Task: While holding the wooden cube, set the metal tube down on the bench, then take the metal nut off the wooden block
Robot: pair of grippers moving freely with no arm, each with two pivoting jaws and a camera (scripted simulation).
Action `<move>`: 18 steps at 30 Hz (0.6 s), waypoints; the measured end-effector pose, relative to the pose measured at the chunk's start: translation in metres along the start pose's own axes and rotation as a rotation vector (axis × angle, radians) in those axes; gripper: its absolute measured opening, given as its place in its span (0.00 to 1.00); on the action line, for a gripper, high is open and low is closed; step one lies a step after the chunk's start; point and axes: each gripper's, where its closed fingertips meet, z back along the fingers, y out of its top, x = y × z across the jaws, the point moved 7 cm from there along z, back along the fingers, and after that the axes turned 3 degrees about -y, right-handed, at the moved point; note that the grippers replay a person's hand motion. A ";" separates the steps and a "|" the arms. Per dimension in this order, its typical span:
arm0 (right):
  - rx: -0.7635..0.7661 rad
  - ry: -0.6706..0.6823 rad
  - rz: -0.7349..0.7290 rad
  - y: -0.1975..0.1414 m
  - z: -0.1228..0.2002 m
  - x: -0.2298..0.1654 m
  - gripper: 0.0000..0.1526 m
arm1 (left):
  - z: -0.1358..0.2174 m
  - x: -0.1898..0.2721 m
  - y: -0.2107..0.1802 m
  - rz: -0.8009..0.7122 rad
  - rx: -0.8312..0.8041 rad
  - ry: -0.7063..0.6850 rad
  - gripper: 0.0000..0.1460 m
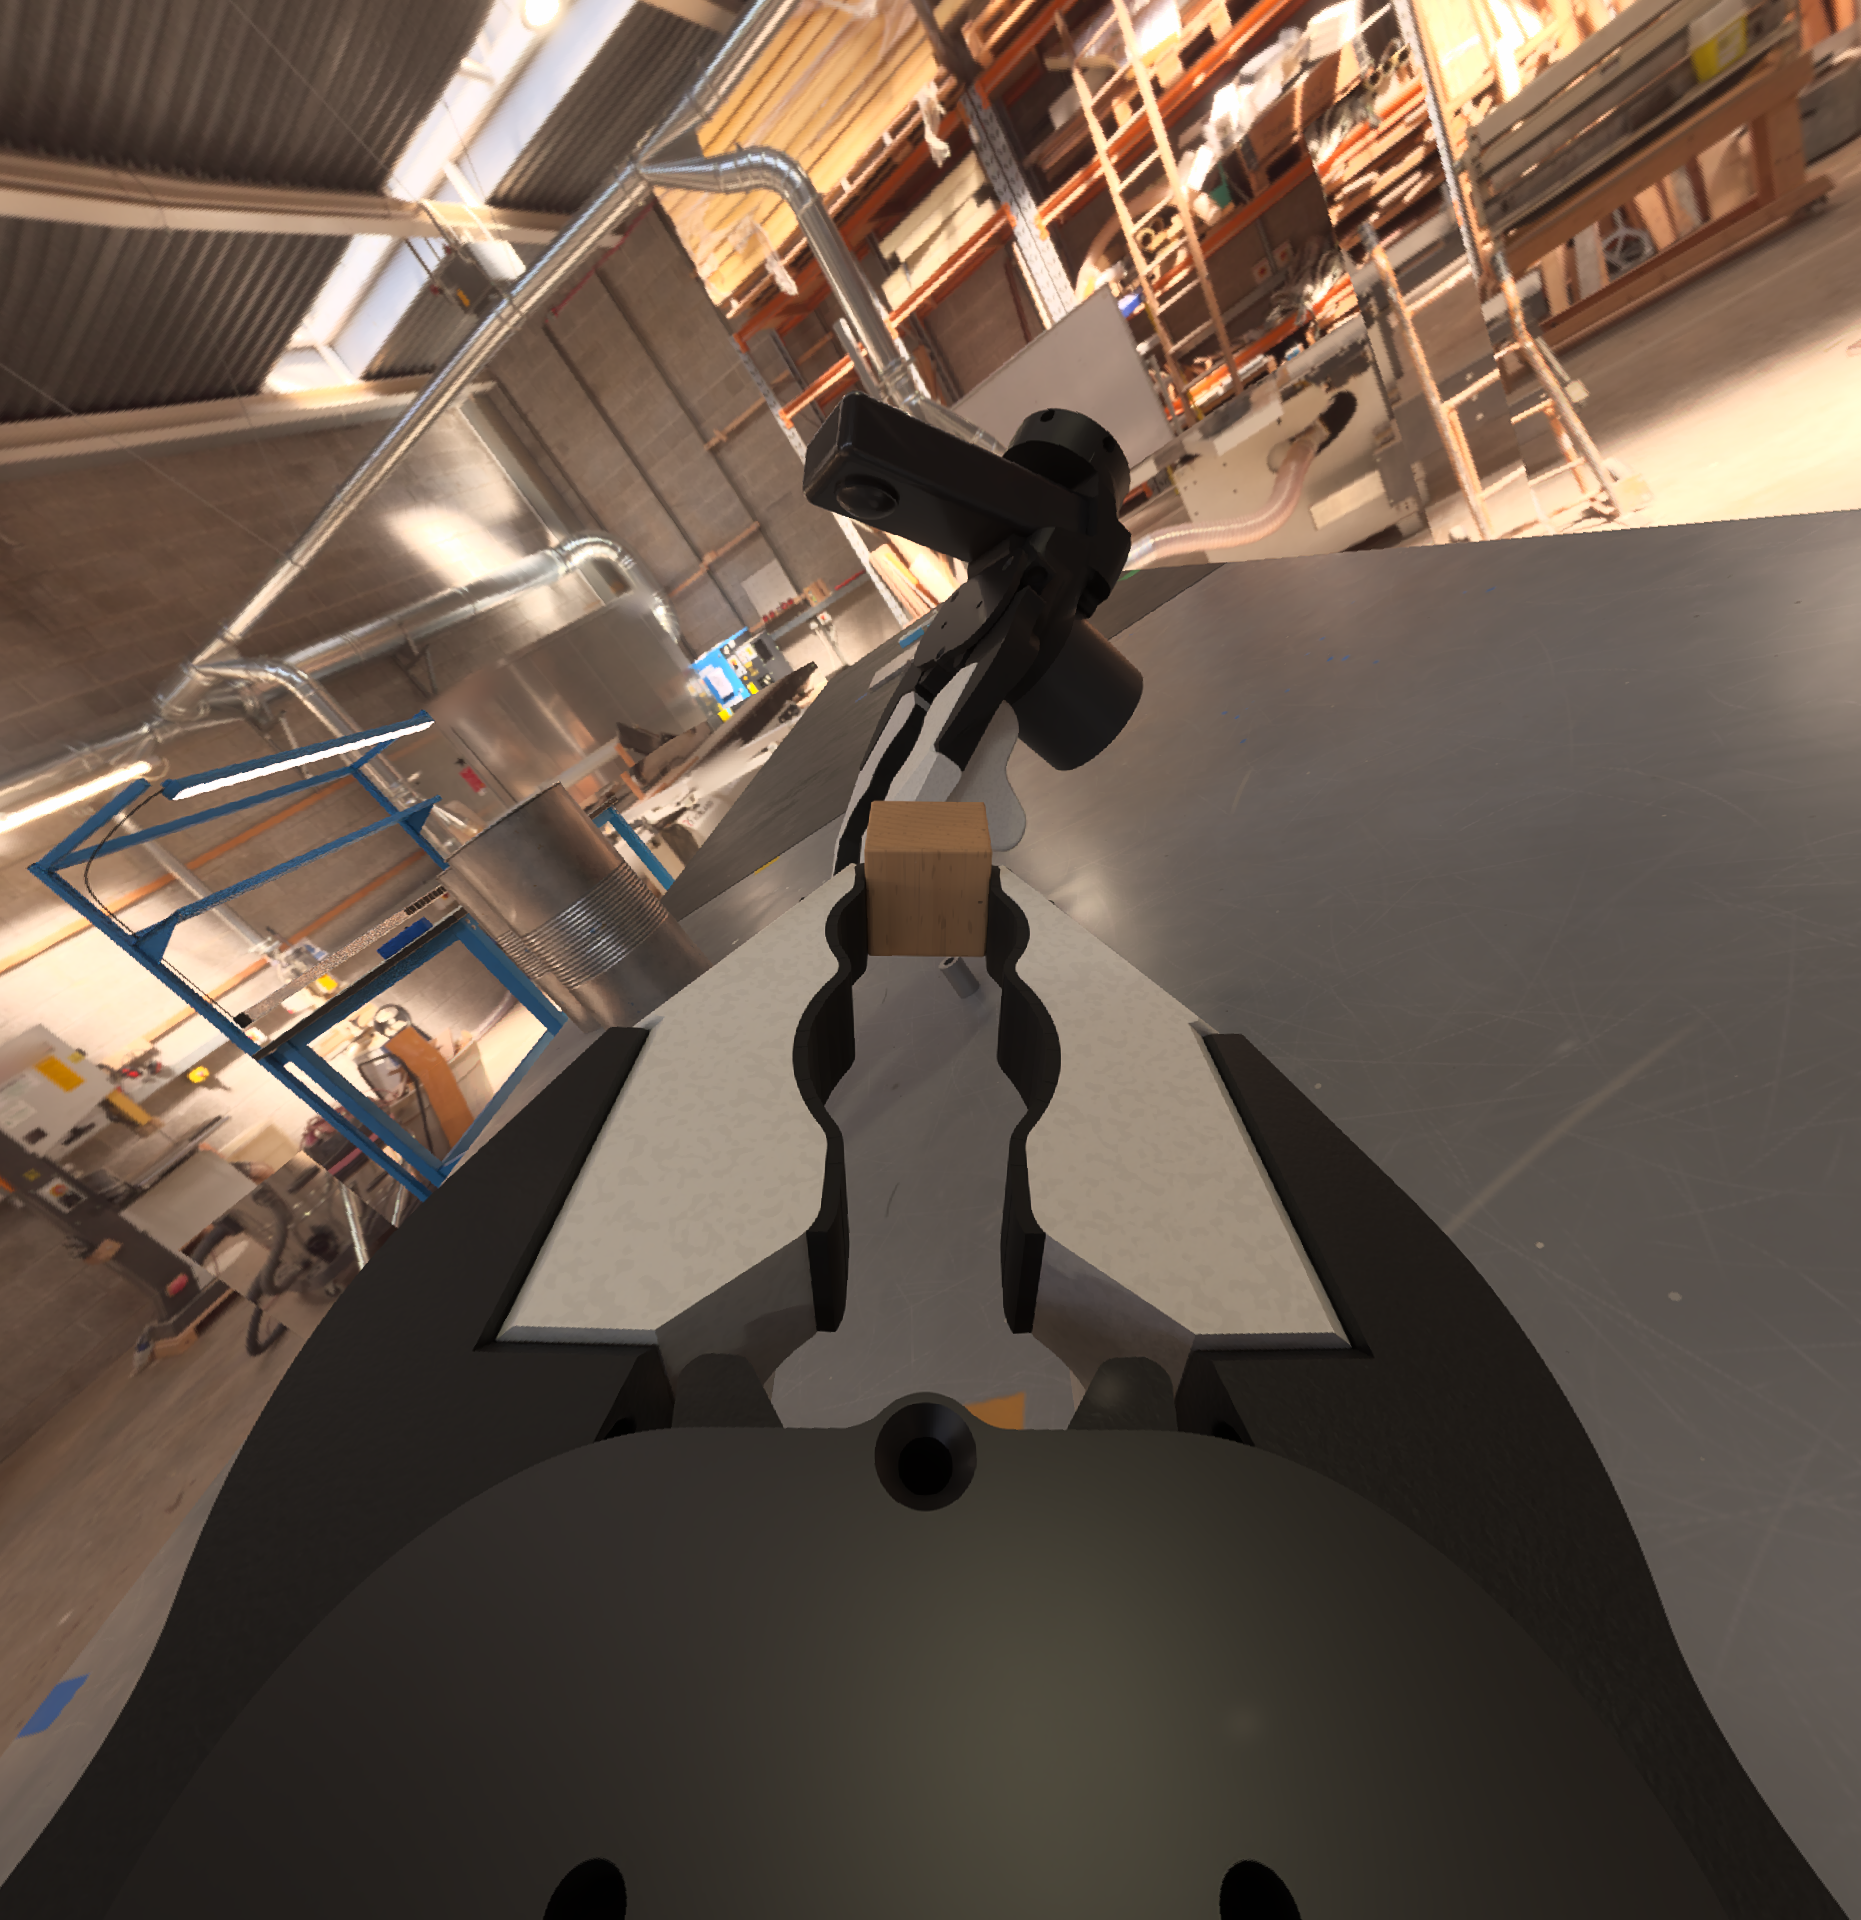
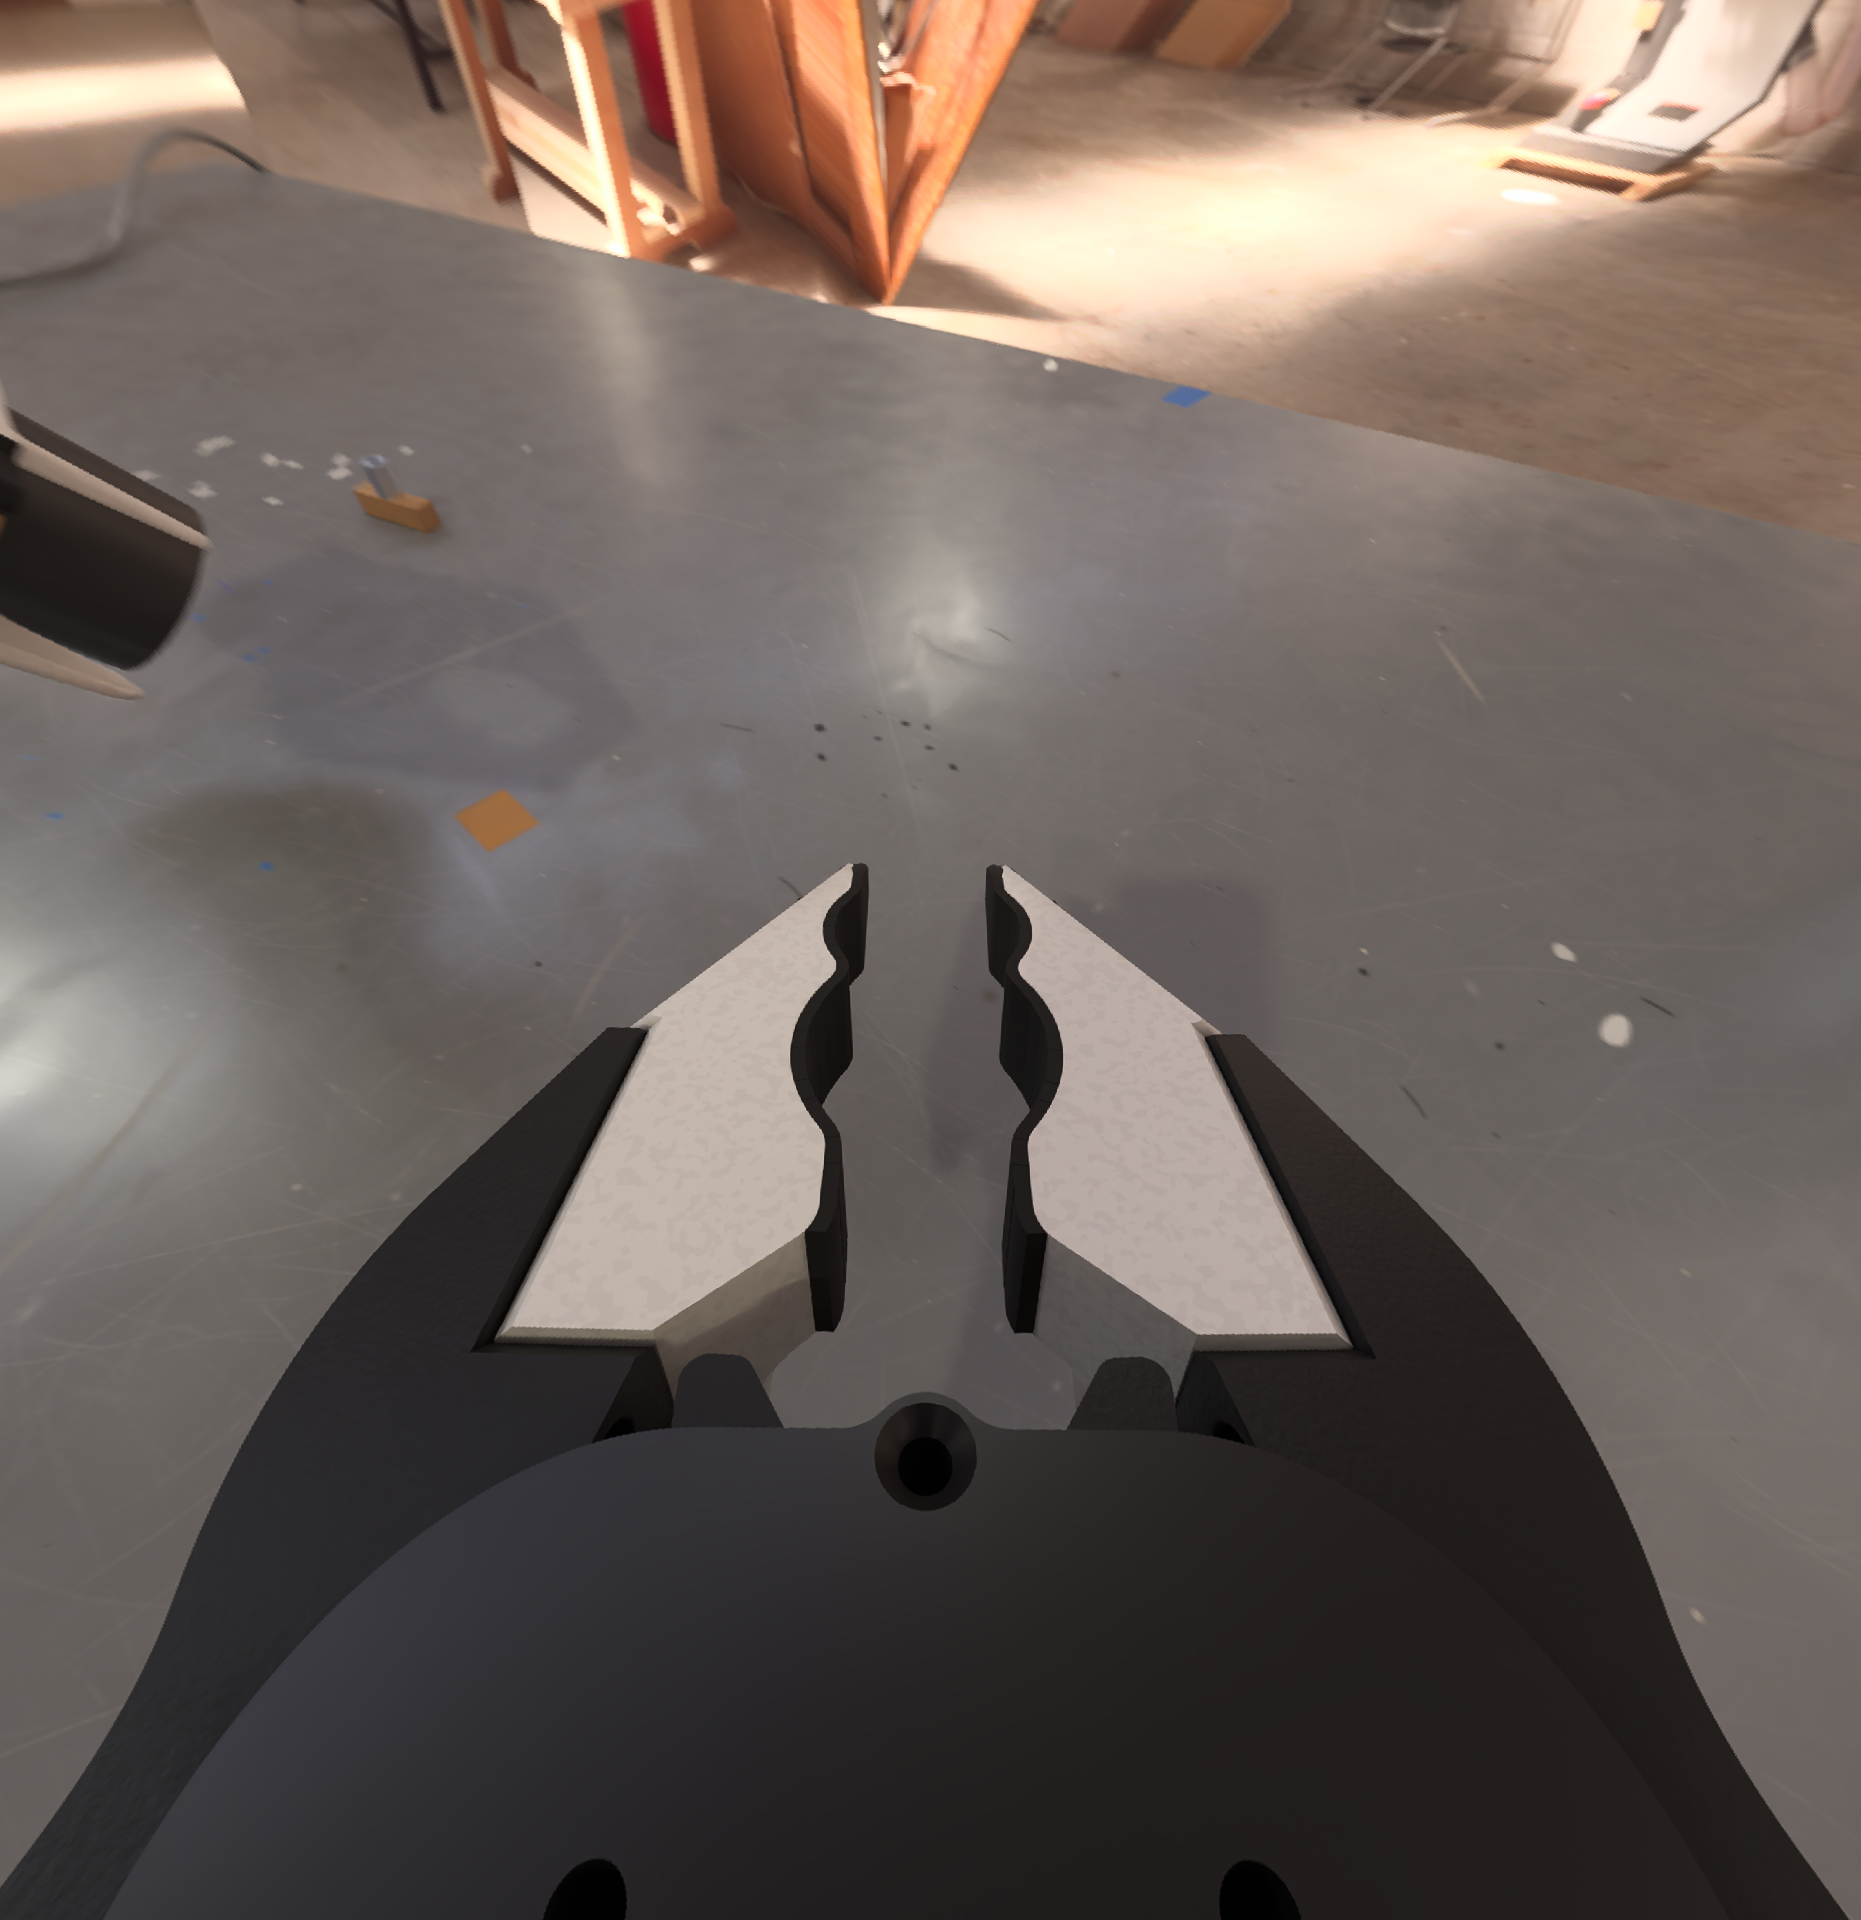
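My left gripper (image 1: pixel 926 894) is shut on the wooden cube (image 1: pixel 926 878), held at the fingertips above the grey bench (image 1: pixel 1477 935). A small silver tube-like piece (image 1: pixel 957 977) lies on the bench just past the cube. My right gripper (image 2: pixel 926 883) is open and empty, low over the bench (image 2: pixel 1217 675). It also shows in the left wrist view (image 1: pixel 884 769), tilted down, fingertips hidden behind the cube. The wooden block (image 2: pixel 398 509) sits far left on the bench with a small metal nut (image 2: pixel 377 473) on top. The left gripper (image 2: pixel 74 582) shows at the left edge.
An orange patch (image 2: pixel 497 819) and small white scraps (image 2: pixel 282 468) mark the bench. The bench's far edge (image 2: pixel 1113 358) runs across the top, with wooden frames (image 2: pixel 697 125) on the floor beyond. A blue metal frame (image 1: pixel 282 935) and a steel drum (image 1: pixel 562 894) stand off the bench.
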 end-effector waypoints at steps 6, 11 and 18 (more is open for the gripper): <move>0.036 0.083 -0.031 0.002 0.002 -0.003 0.14 | 0.001 0.000 0.001 -0.024 0.001 0.016 0.15; 0.013 0.108 -0.015 0.000 -0.001 -0.006 0.13 | 0.000 0.002 0.002 -0.080 -0.015 0.024 0.15; 0.004 0.137 -0.006 0.000 -0.002 -0.010 0.13 | 0.000 0.003 0.002 -0.095 -0.020 0.024 0.15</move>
